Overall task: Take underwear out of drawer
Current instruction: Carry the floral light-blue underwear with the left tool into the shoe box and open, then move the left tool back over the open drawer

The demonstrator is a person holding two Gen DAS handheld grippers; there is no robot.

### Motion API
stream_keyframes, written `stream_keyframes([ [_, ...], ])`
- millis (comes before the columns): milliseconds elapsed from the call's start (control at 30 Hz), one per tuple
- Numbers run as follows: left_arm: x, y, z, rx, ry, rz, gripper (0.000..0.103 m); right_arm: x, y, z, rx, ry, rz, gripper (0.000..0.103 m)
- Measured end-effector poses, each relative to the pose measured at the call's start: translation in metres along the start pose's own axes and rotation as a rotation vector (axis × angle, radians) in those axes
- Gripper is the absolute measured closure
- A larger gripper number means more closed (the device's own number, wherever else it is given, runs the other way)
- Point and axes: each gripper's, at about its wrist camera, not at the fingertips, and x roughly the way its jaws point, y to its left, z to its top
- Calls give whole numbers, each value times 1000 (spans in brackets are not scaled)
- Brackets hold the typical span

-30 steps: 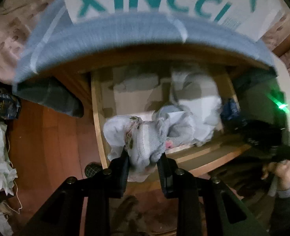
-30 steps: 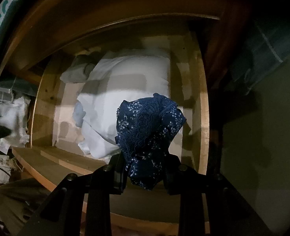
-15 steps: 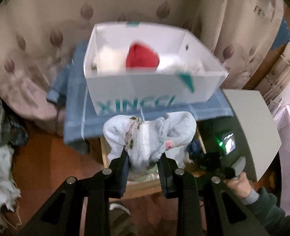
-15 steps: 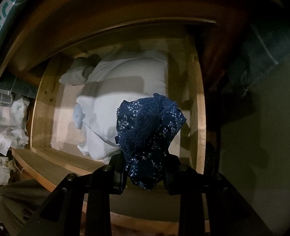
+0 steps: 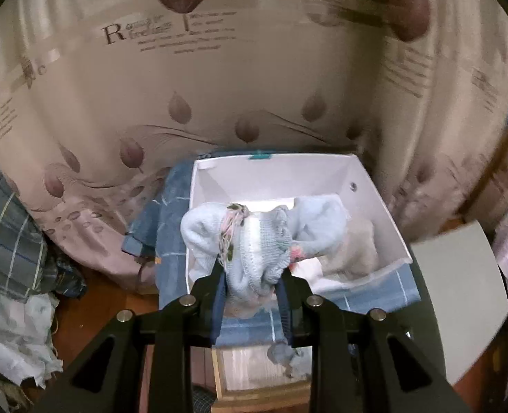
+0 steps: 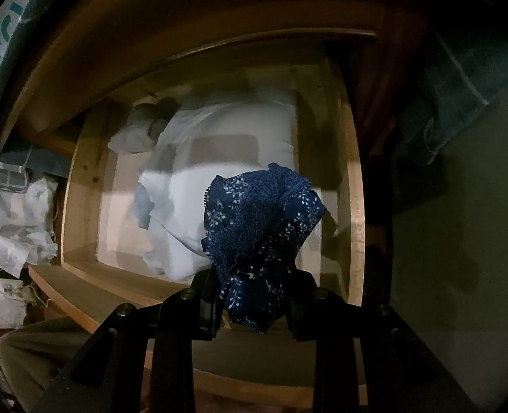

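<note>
L gripper [image 5: 250, 285] is clenched on a bunched pale-blue underwear [image 5: 254, 241] w/ a knit band and small pink/green trim; the bundle fills the gap between the black fingers [image 5: 216, 282] and bulges above them; it hangs in front of an open white box [image 5: 374, 206], which sits on a blue checked cloth [image 5: 171, 213]; some pale fabric lies inside the box at its right; behind is a beige curtain [image 5: 219, 86] printed w/ brown leaves and lettering; a strip of the wooden drawer [image 5: 247, 371] shows below, between the fingers; crumpled white material [image 5: 9, 337] lies at far left on the reddish floor

R gripper [image 6: 254, 296] grips a dark-blue underwear [image 6: 260, 227] w/ white floral print and a lace edge, jaws tight on its lower part; it hangs over the open drawer [image 6: 355, 206], toward its right side; white folded garments [image 6: 226, 158] lie in the drawer beneath and left of it, plus a grey bunched piece [image 6: 140, 130] at the back-left corner; the cabinet top [image 6: 150, 34] overhangs the drawer's rear; scene here is dim
</note>
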Motion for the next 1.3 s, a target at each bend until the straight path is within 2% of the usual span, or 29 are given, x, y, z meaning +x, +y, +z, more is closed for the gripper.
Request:
stream_keyframes([
  [200,46,10,27,-64,35,39,77,1,-2,1,24,6,27,76],
  [267,63,11,30,-57,48,42,77,0,-1,1,22,2,32,76],
  [400,97,13,28,-76,91,27,77,2,3,1,2,6,26,76],
  [467,110,13,26,-75,108,42,77,2,2,1,2,8,30,76],
  [667,140,8,16,-91,153,21,76,4,0,2,15,15,36,76],
  [933,134,3,17,-75,143,25,71,5,-1,2,21,22,45,76],
  [1100,125,5,13,-69,124,20,59,4,-1,2,18,12,49,76],
  [1300,107,10,12,-80,89,-4,55,5,1,1,15,12,36,76],
])
